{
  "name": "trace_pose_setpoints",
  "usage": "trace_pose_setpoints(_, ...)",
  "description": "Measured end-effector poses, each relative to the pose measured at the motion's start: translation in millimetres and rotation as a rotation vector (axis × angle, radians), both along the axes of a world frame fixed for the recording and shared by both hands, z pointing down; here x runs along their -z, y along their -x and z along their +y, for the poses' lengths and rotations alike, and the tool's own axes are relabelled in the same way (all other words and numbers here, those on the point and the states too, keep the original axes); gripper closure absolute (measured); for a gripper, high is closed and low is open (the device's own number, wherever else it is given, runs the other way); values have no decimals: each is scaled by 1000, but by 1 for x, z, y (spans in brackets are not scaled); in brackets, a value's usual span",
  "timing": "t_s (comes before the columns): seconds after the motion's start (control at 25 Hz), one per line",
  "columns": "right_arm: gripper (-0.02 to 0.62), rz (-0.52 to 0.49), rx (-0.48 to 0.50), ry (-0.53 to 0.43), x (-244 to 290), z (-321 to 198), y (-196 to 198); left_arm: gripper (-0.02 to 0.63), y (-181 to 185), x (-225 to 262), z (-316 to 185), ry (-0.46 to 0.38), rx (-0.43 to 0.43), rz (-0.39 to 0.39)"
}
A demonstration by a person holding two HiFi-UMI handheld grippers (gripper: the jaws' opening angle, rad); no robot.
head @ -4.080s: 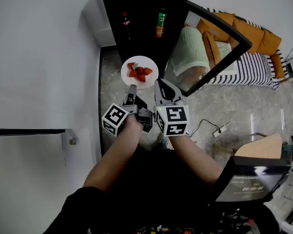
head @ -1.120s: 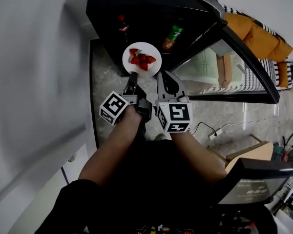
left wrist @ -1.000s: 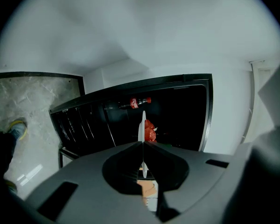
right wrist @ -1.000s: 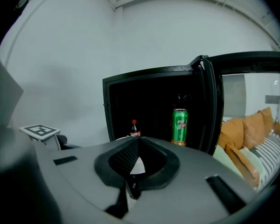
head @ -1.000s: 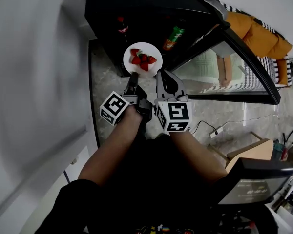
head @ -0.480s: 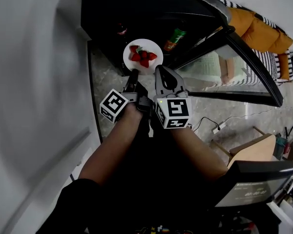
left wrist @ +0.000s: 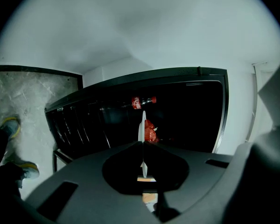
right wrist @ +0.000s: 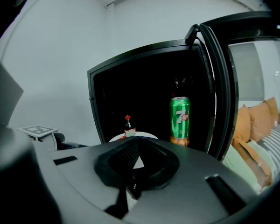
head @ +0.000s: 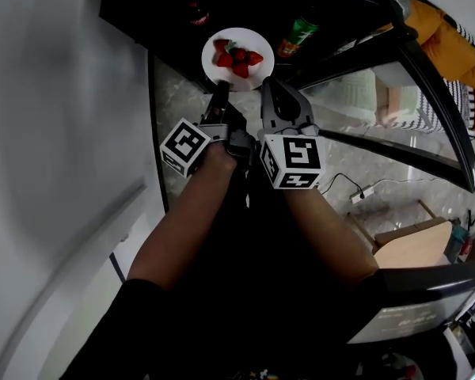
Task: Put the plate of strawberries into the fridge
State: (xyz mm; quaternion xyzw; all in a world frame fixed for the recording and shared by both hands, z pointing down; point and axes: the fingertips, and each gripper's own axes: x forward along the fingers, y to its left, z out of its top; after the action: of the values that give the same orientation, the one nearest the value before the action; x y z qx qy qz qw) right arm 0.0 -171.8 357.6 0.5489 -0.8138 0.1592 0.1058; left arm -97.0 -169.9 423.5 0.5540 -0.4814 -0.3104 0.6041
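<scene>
- We read "7up" on the green can point(right wrist: 179, 120) standing in the fridge point(right wrist: 107, 92).
- We see a red label with white script on the bottle point(left wrist: 143, 101) in the left gripper view, but it is too small to read.
- We make out pale digits on the dark screen point(head: 404, 319) in the head view, too blurred to read.

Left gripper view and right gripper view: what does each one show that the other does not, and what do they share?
Only the left gripper view shows the strawberries, the left gripper shut on the plate rim, and a shoe on the floor. Only the right gripper view shows the green can, the open glass door and an orange sofa. Both show the plate, the red-capped bottle and the dark fridge.
</scene>
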Motion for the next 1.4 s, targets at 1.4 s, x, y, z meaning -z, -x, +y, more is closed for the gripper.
trace_pose_setpoints(1.4,592,17,44,32,-64,-27,-4,597,-2,-83,-22,77,83,21)
